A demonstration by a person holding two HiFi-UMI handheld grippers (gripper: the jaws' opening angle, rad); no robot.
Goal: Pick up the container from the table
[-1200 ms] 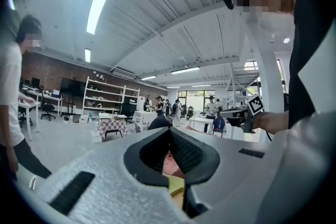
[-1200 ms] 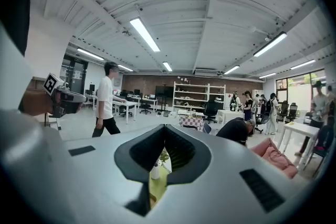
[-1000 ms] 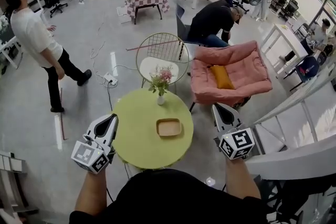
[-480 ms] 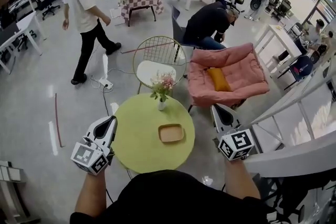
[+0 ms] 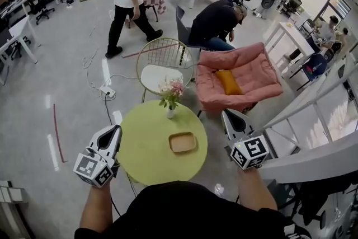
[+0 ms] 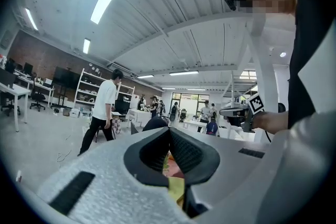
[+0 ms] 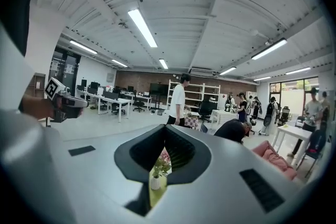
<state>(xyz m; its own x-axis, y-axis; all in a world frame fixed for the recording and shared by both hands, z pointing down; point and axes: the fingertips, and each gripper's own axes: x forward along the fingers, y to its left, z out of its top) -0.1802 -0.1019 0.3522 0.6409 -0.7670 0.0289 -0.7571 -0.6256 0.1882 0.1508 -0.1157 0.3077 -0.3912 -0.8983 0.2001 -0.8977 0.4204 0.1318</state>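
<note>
1. Head view: the tan container [image 5: 182, 142] sits on the round green table [image 5: 140, 160], low centre of frame, just below the flower vase [image 5: 170, 111].
2. My left gripper [image 5: 115, 130] hangs off the table's left edge and my right gripper [image 5: 227, 113] off its right. Both are clear of the container.
3. Gripper views: each pair of jaws meets tip to tip, nothing between them.
4. Step, as I judge it: approach, no grasp yet. Next I need to part one pair of jaws and lower them over the container's rim.
</note>
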